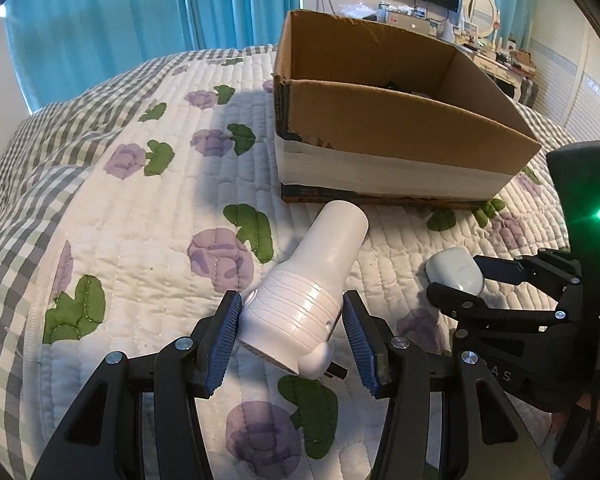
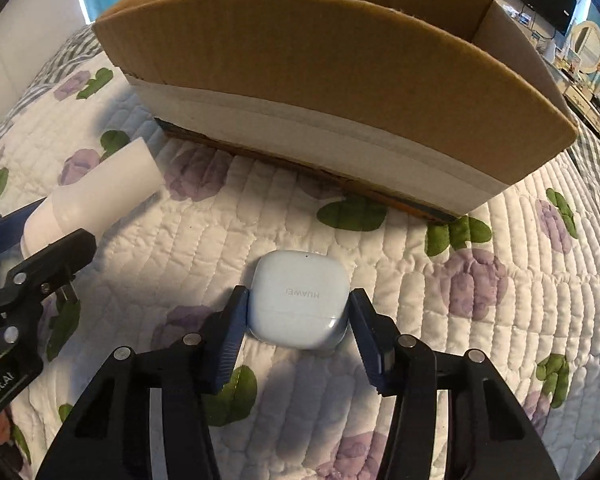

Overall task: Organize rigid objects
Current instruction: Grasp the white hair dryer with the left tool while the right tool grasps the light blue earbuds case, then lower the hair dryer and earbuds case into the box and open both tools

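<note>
A white plug-in device with a cylindrical end (image 1: 312, 284) lies on the quilted bed, its ribbed body between the fingers of my left gripper (image 1: 290, 336). The jaws are open around it, the left pad touching, the right pad a little apart. It also shows in the right wrist view (image 2: 96, 196). A pale blue Huawei earbud case (image 2: 298, 300) lies flat between the fingers of my right gripper (image 2: 298, 336), which is open with both pads close to its sides. The right gripper and the case (image 1: 454, 270) show in the left wrist view.
An open cardboard box (image 1: 400, 132) with a white band stands on the bed just beyond both objects; it also fills the right wrist view (image 2: 340, 80). The floral quilt (image 1: 140, 220) extends left. A dresser with a mirror (image 1: 480, 12) and a TV stand behind.
</note>
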`<act>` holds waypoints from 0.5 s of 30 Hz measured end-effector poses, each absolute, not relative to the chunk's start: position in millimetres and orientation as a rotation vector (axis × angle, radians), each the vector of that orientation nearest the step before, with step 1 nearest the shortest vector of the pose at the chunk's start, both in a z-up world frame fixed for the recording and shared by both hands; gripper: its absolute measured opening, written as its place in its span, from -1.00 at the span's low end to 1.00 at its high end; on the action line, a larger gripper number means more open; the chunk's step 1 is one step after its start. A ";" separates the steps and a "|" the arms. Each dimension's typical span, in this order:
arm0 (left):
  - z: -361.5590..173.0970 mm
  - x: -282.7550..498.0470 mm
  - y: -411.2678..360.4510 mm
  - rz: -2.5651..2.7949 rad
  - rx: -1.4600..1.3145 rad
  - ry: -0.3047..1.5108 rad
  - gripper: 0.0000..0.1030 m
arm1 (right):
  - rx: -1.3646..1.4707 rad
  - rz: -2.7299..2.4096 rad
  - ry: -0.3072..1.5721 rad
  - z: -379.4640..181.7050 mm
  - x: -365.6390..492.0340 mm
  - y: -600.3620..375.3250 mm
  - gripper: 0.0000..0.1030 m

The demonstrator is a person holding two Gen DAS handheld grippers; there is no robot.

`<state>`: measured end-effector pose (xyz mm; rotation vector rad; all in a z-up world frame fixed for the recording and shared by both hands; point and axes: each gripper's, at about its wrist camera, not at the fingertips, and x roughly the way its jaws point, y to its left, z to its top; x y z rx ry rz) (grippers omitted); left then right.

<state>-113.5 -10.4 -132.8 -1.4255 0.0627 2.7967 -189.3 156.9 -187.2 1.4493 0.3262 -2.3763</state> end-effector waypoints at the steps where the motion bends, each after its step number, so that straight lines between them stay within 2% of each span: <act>1: -132.7 -112.9 -10.0 2.800 -1.428 0.066 0.03 | 1.448 -2.377 0.329 -186.9 -188.1 157.8 -0.02; 15: -98.9 -82.8 5.1 2.793 -1.402 0.096 0.03 | 1.295 -2.443 0.331 -126.7 -143.7 185.5 -0.02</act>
